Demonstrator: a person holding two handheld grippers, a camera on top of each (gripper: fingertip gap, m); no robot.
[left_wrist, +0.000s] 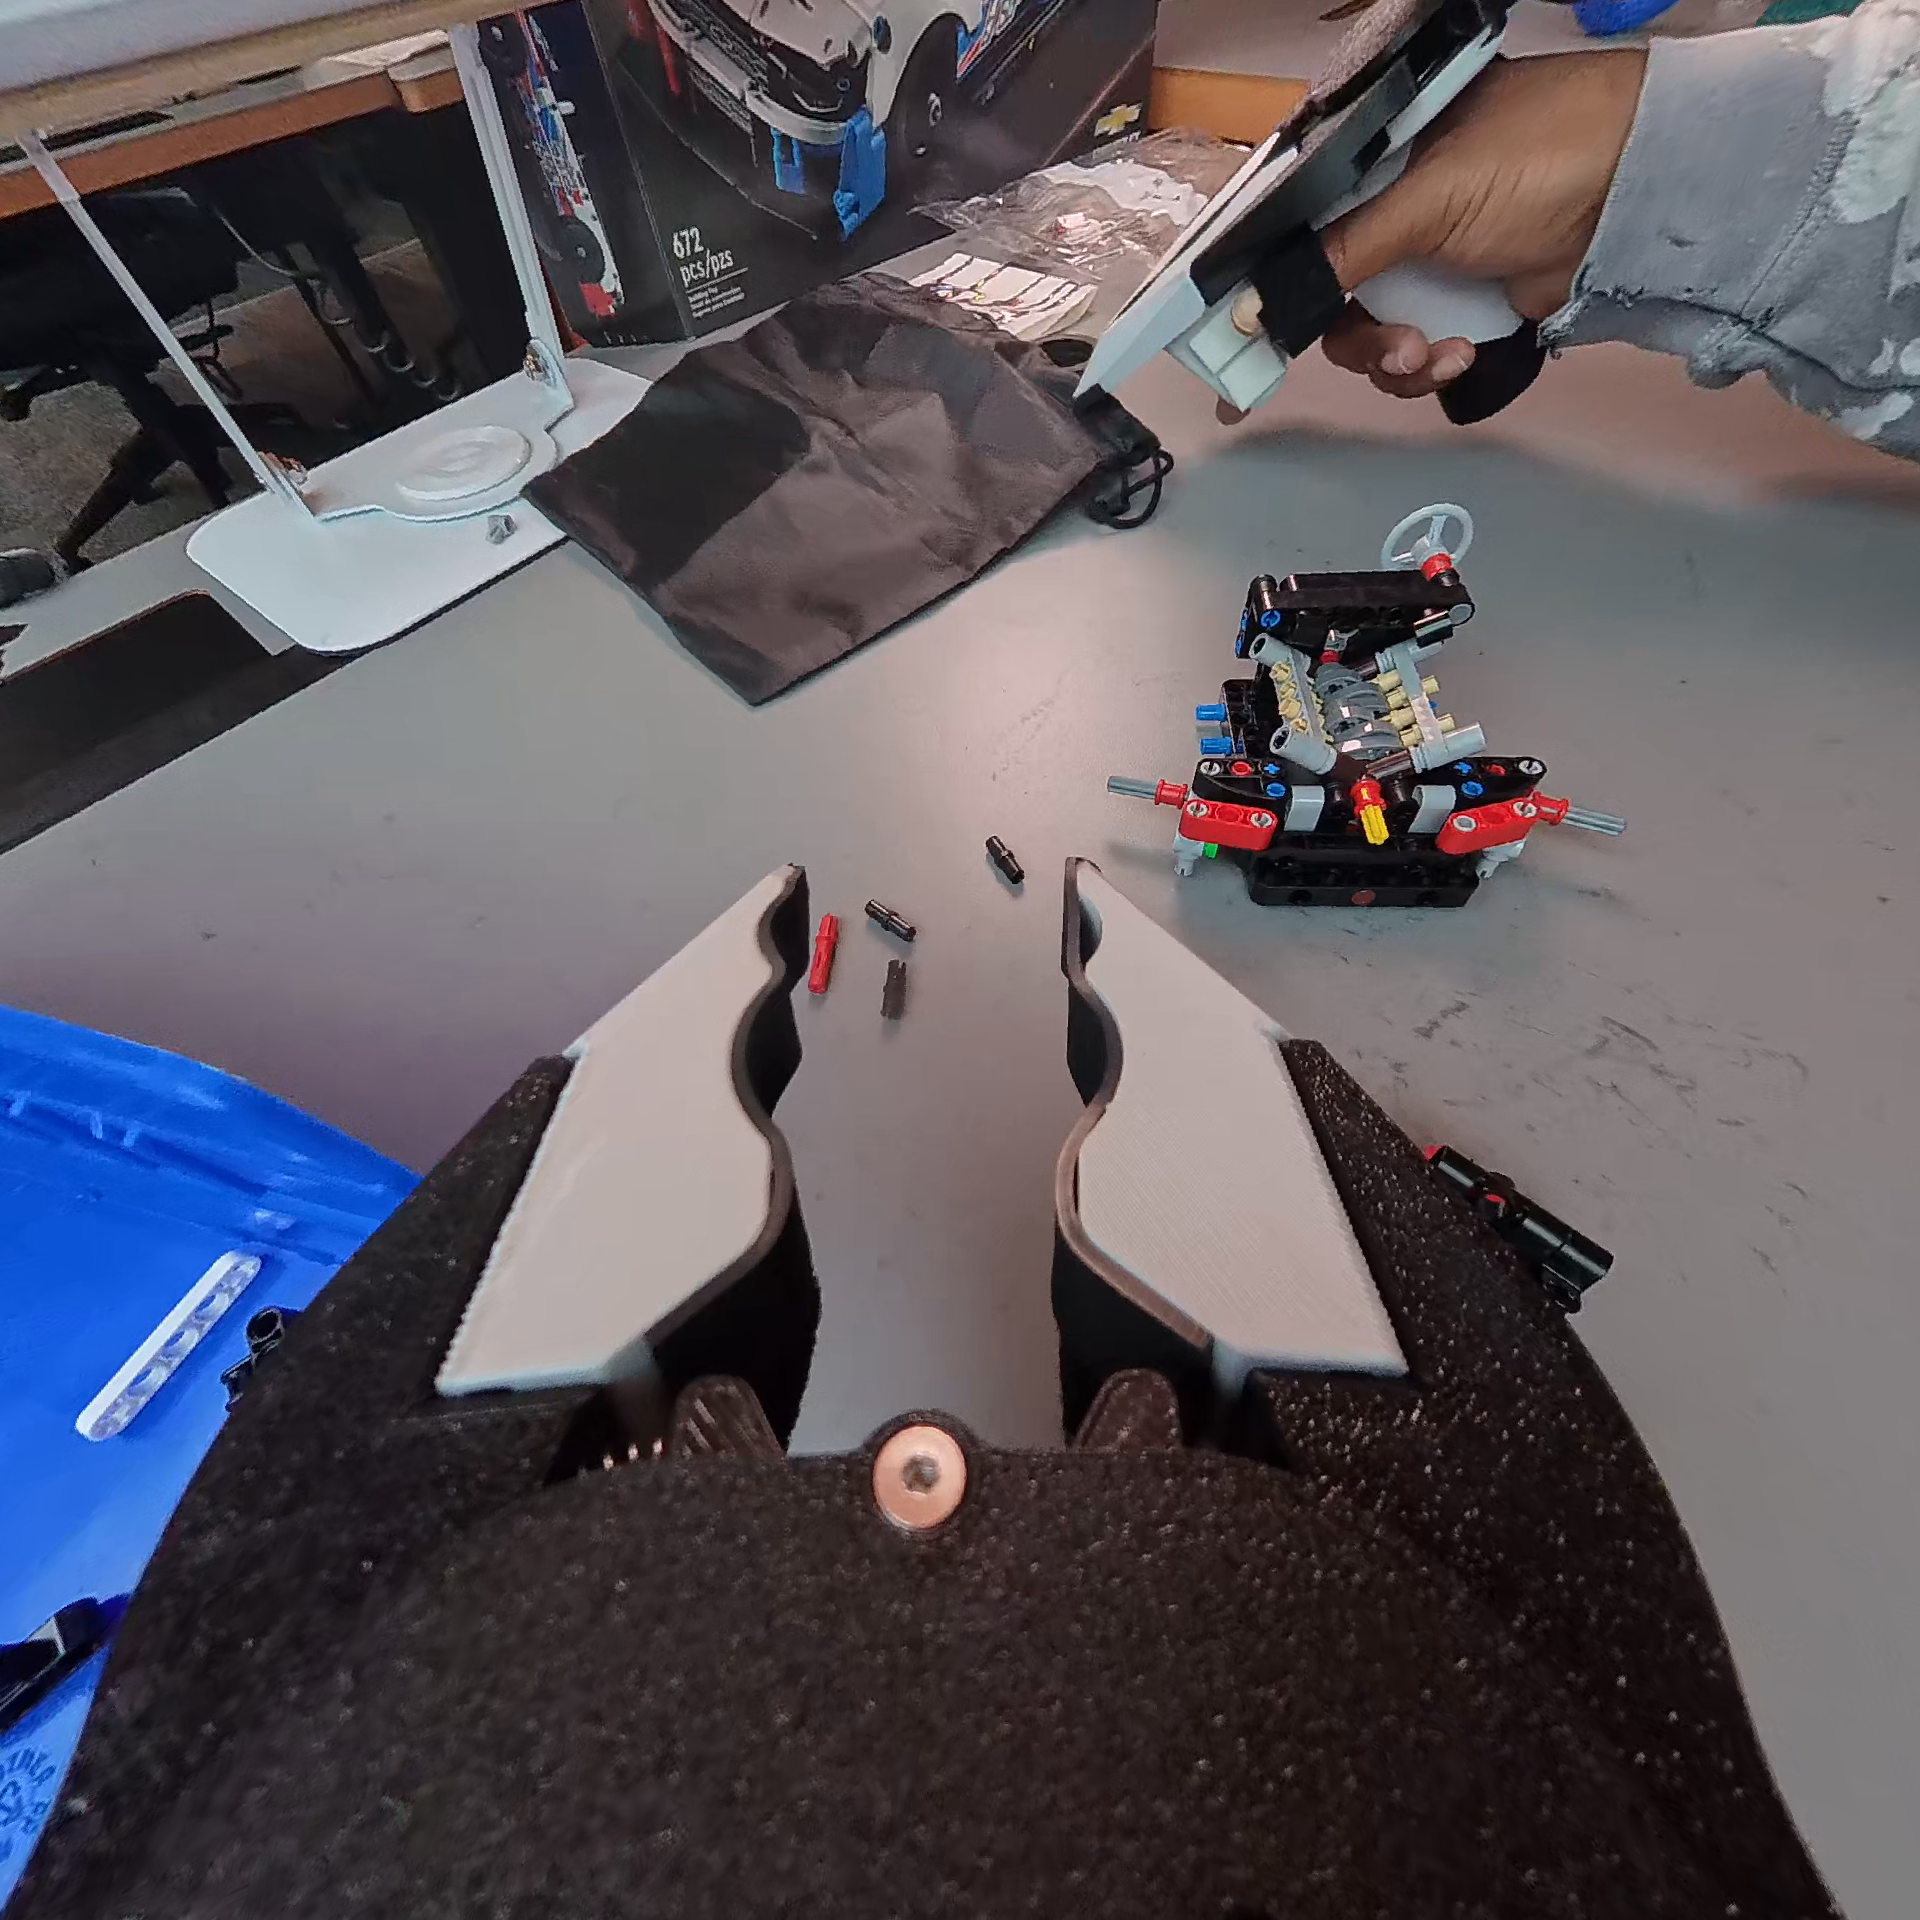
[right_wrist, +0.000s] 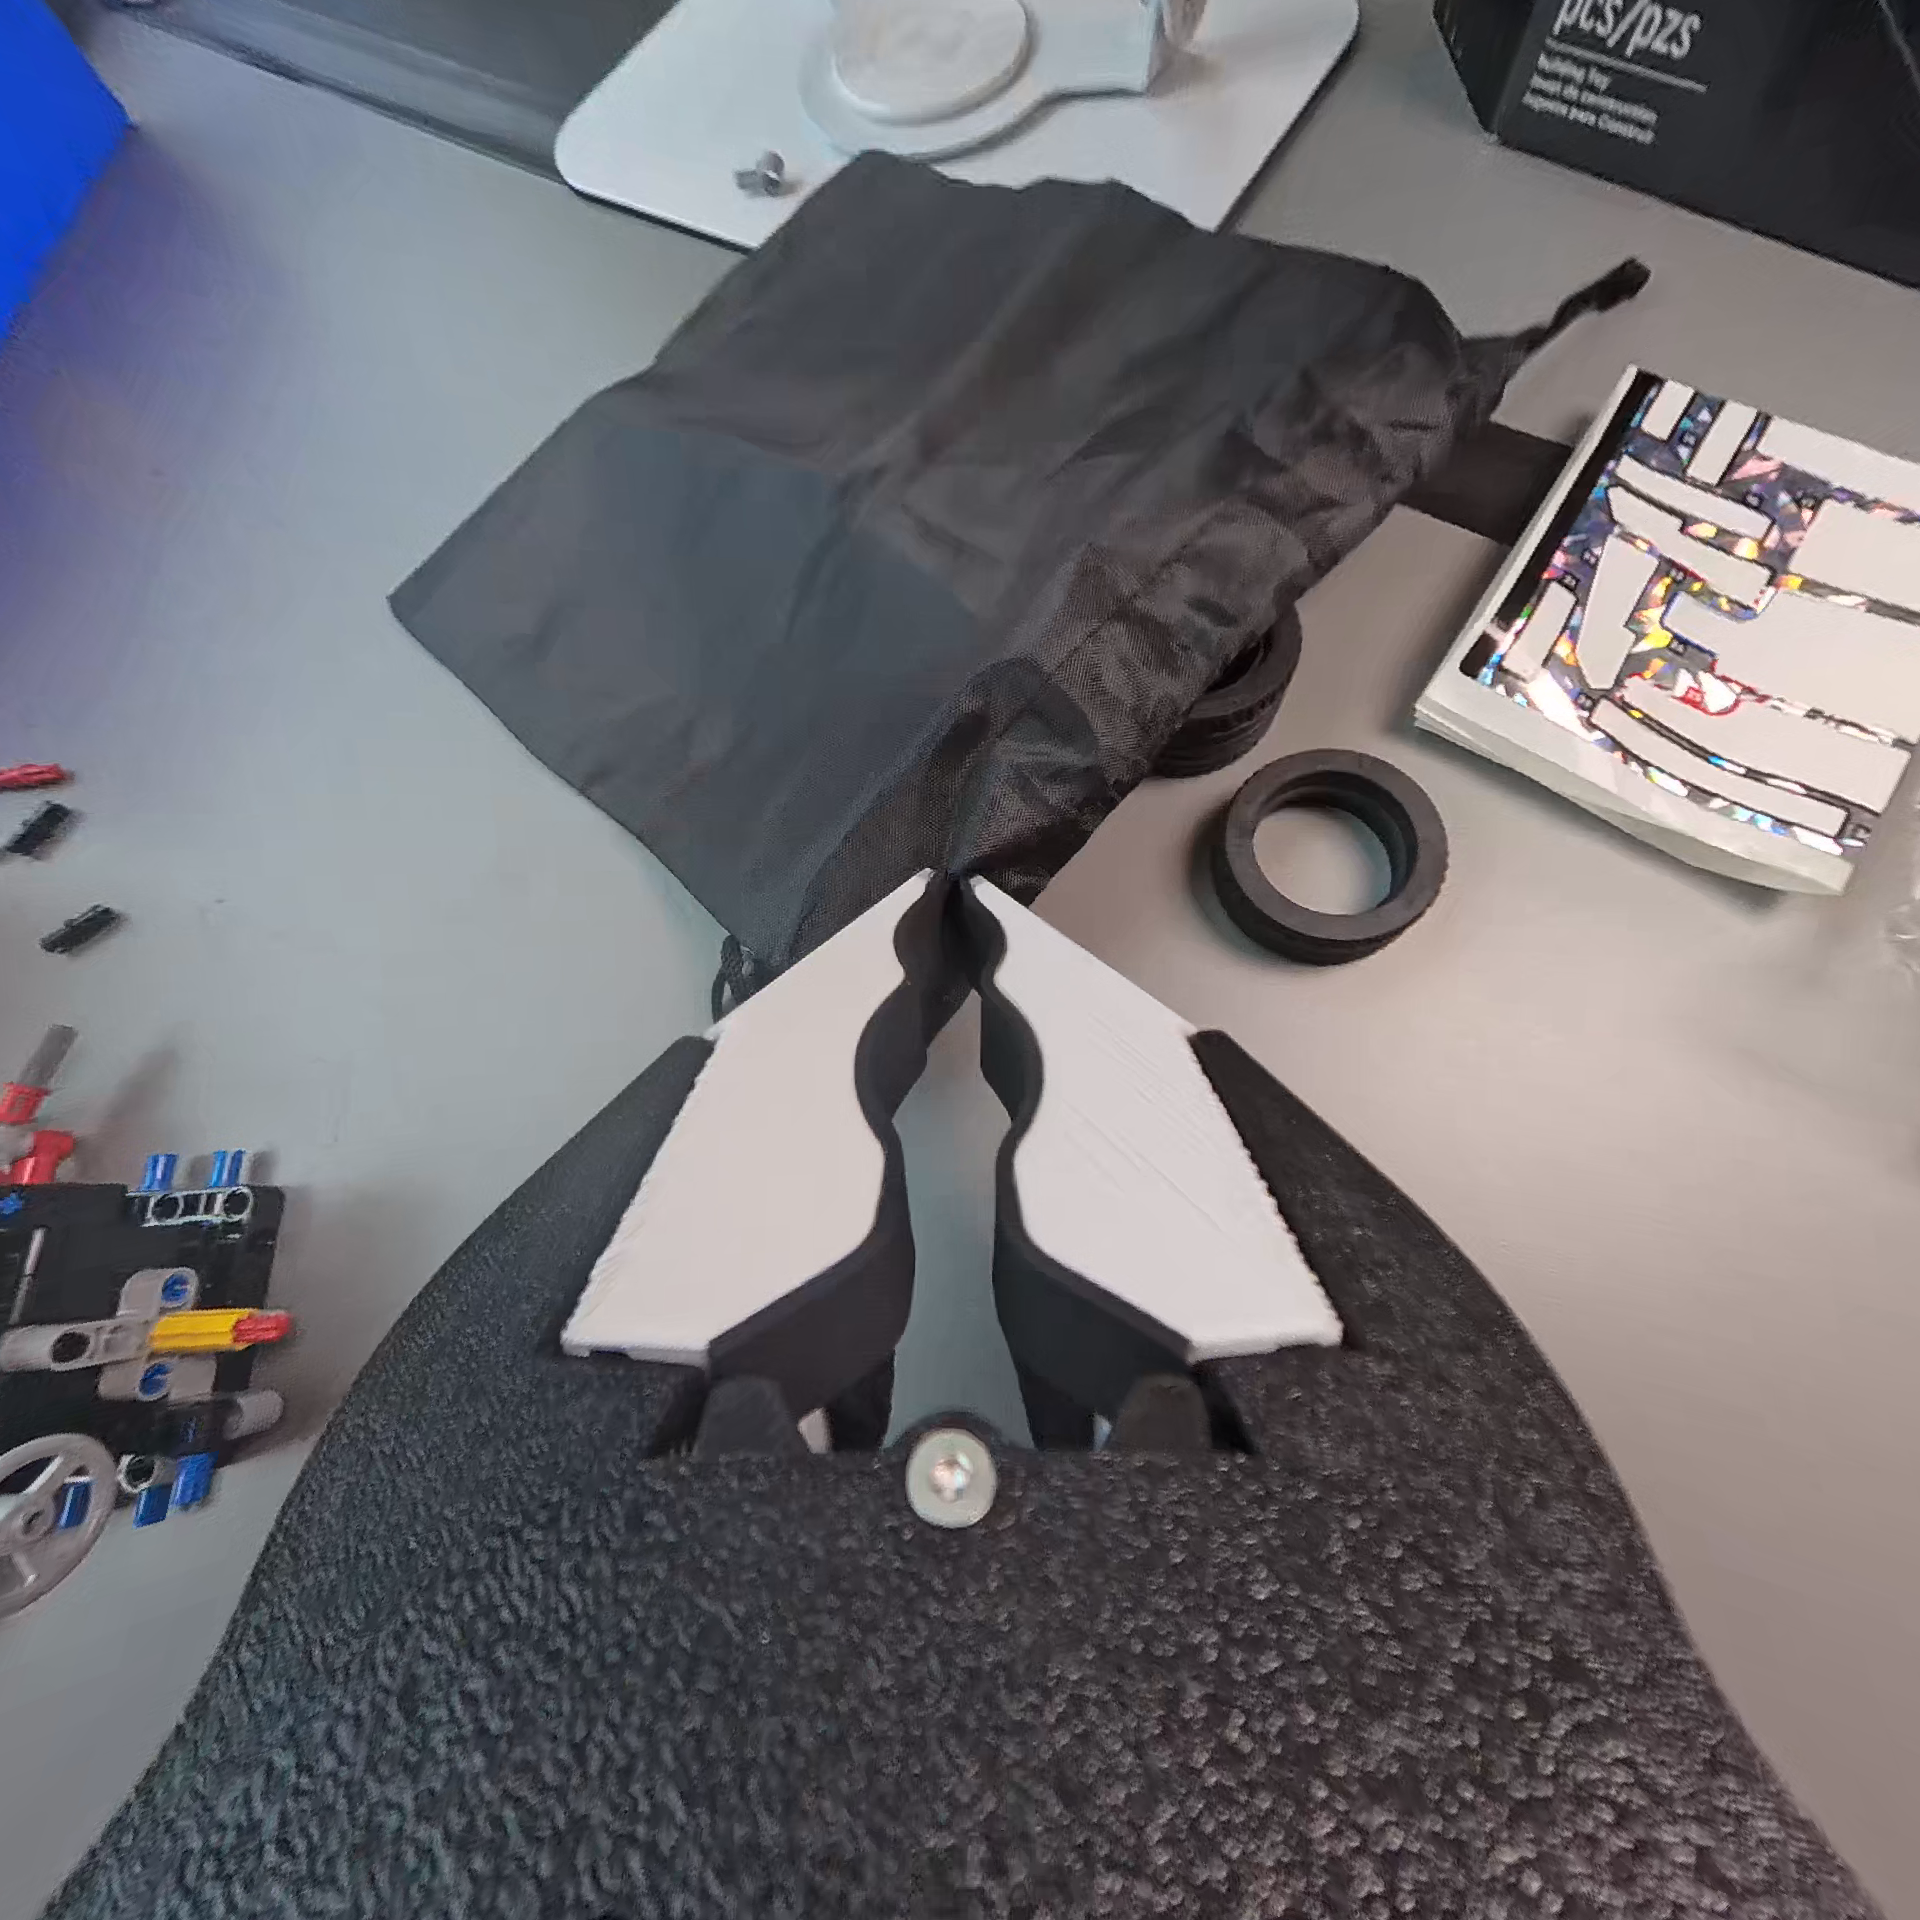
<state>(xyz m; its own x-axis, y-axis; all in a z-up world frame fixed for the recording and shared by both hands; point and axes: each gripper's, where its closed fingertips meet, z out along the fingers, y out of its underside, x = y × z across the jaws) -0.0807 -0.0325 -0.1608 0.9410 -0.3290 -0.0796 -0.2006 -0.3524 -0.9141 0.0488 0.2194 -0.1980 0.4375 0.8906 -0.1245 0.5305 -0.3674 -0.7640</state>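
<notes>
My left gripper (left_wrist: 935, 873) is open and empty, low over the grey table (left_wrist: 520, 831). A red pin (left_wrist: 823, 954) and three small black pins (left_wrist: 889, 921) lie on the table between and just beyond its fingertips. A partly built brick model (left_wrist: 1351, 748) with a grey steering wheel stands to the right; it also shows in the right wrist view (right_wrist: 125, 1320). My right gripper (right_wrist: 948, 885) is shut on the near edge of a black drawstring bag (right_wrist: 935, 499). It also shows in the left wrist view (left_wrist: 1091, 393), held by a hand at the bag's corner (left_wrist: 831, 488).
A black tyre (right_wrist: 1330, 857) lies right of my right gripper; another (right_wrist: 1247, 686) peeks from under the bag. A shiny sticker booklet (right_wrist: 1704, 623), a toy box (left_wrist: 831, 156) and a white stand base (left_wrist: 343, 561) sit behind. A blue bin (left_wrist: 125, 1195) holds a white beam (left_wrist: 171, 1345). The grippers' ends are close to 30 cm from one another.
</notes>
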